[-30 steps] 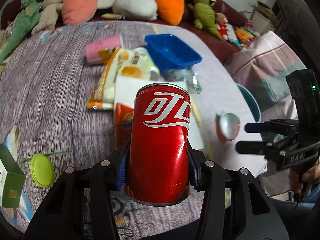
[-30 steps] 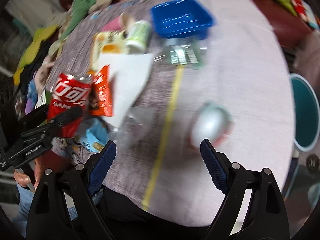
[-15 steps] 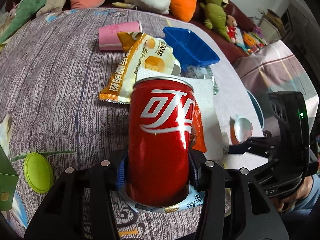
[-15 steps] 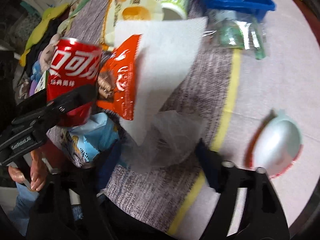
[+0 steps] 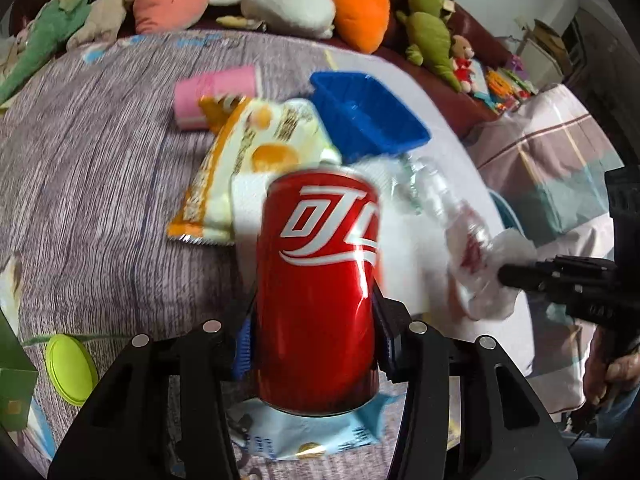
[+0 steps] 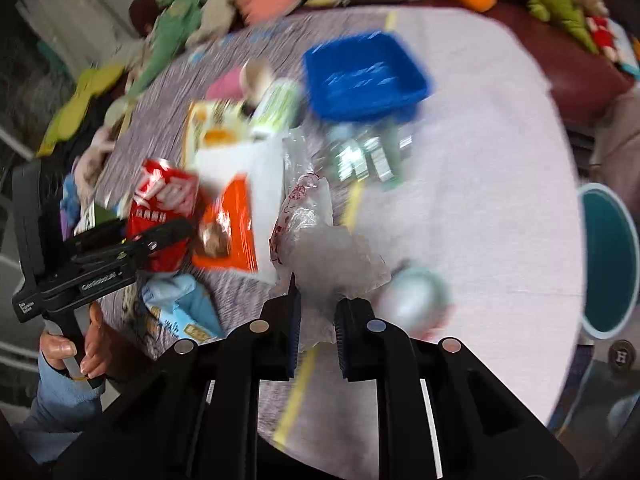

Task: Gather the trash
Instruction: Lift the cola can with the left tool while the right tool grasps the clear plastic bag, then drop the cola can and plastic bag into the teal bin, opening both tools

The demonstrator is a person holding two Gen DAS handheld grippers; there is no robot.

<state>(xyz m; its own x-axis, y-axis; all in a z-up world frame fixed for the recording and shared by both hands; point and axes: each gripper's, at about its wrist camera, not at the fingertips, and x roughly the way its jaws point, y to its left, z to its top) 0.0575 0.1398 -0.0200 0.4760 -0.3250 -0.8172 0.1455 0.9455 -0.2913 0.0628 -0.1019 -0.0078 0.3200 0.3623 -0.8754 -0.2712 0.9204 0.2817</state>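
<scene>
My left gripper (image 5: 316, 340) is shut on a red cola can (image 5: 318, 280) and holds it upright above a light blue packet (image 5: 316, 432). My right gripper (image 6: 316, 328) is shut on a crumpled clear plastic bag (image 6: 316, 240) and lifts it off the table; the bag also shows in the left wrist view (image 5: 480, 272). An orange snack packet (image 6: 228, 232), a white paper sheet (image 6: 260, 164), a yellow-white snack bag (image 5: 252, 160) and a clear plastic bottle (image 6: 368, 156) lie on the table. A teal bin (image 6: 608, 260) stands beside the table at the right.
A blue plastic basket (image 5: 364, 116) and a pink cup (image 5: 212, 92) lie farther back. A silver bowl (image 6: 412, 304) sits near my right gripper. A green lid (image 5: 70, 364) and a green box (image 5: 12, 384) are at the left. Plush toys (image 5: 296, 4) line the sofa.
My right gripper has closed on the plastic bag and raised it. My left gripper still holds the can and has shifted slightly.
</scene>
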